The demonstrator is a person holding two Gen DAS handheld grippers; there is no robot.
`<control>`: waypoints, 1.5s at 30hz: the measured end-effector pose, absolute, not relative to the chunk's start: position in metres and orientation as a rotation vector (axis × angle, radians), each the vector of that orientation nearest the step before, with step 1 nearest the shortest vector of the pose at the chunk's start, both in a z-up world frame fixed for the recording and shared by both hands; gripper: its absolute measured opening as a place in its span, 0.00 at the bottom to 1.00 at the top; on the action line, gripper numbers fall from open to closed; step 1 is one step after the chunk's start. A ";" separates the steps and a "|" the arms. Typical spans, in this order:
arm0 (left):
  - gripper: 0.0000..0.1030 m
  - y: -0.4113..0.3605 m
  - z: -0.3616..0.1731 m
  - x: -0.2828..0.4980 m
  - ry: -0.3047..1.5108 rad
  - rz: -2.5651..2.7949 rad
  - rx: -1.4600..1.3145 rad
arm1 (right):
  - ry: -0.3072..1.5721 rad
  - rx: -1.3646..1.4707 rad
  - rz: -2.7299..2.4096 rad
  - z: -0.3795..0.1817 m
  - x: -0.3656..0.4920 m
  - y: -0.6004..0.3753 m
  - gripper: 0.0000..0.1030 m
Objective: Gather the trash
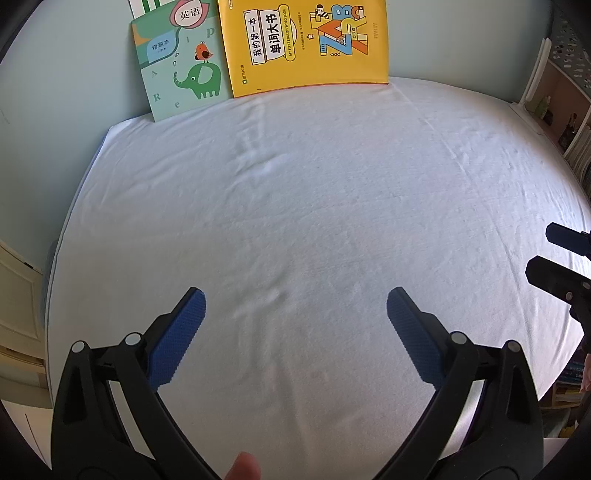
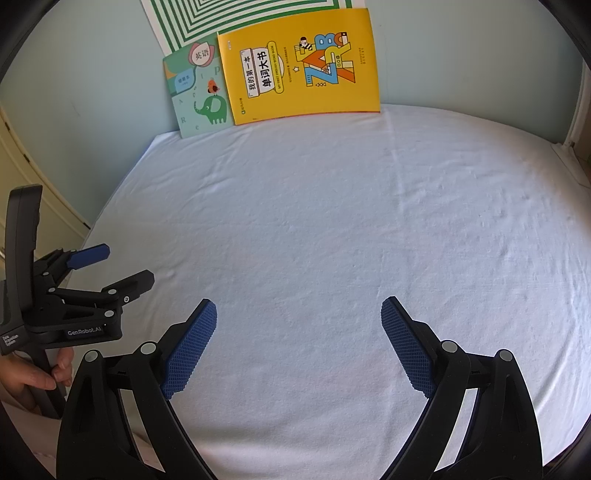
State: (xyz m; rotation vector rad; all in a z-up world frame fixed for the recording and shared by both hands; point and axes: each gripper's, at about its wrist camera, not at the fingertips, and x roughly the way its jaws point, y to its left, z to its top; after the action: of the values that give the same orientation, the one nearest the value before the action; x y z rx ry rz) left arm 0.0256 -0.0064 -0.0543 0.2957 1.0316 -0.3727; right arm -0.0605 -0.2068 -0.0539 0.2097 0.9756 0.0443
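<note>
Both tongs hang over a table covered with a white cloth (image 1: 295,221), slightly wrinkled and bare across its middle. The left tongs (image 1: 295,306) stand wide open, blue ridged pads far apart, with nothing between them; a fingertip (image 1: 243,467) shows at the bottom edge of that view. The right tongs (image 2: 299,314) are spread just as wide and hold nothing either. In the right view the left tongs appear again at the left edge, gripped from below by a hand (image 2: 40,373). Against the pale wall at the far end of the table lean a yellow book (image 1: 306,44) and, just beside it on the left, a green book with an elephant (image 1: 181,70), with a green-striped sheet (image 2: 240,18) behind them. A shelf (image 1: 561,110) stands past the table's right side, though its contents are too blurred to make out. No trash can be seen in either view.
</note>
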 end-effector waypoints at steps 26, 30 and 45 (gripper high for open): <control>0.94 -0.011 -0.009 0.028 0.928 -0.394 0.185 | 0.969 0.193 0.051 -0.050 -0.058 -0.200 0.87; 0.94 -0.014 -0.010 0.025 0.908 -0.368 0.257 | 0.972 0.202 0.047 -0.052 -0.058 -0.203 0.87; 0.93 -0.008 -0.015 0.029 0.972 -0.376 0.179 | 0.968 0.194 0.051 -0.050 -0.058 -0.202 0.87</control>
State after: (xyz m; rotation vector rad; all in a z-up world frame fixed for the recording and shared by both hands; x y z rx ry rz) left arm 0.0291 -0.0081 -0.0147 0.1790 0.9720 -0.3762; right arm -0.0577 -0.2021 -0.0496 0.1945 0.9676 0.0511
